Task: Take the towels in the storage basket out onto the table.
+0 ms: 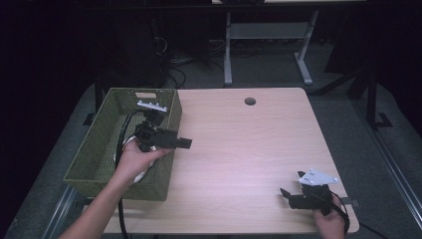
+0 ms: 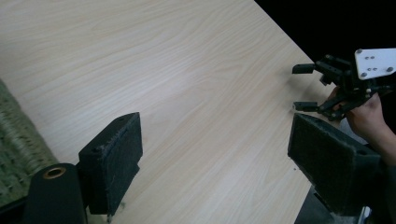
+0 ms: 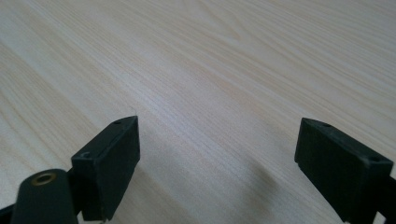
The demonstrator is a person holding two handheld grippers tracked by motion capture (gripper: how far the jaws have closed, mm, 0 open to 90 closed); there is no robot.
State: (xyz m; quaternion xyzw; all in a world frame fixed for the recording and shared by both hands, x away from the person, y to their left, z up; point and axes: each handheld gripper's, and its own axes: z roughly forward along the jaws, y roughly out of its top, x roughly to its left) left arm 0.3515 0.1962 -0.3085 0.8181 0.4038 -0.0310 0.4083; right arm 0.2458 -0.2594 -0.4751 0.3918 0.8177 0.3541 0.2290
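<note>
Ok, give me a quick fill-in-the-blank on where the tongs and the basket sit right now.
1. The green woven basket stands at the table's ____ edge in the high view.
2. The left tongs have their jaws ____, with nothing between them.
3. The right tongs hover near the table's front ____ corner.
4. The round hole lies near the table's ____ edge.

Missing words: left; open; right; far
</note>
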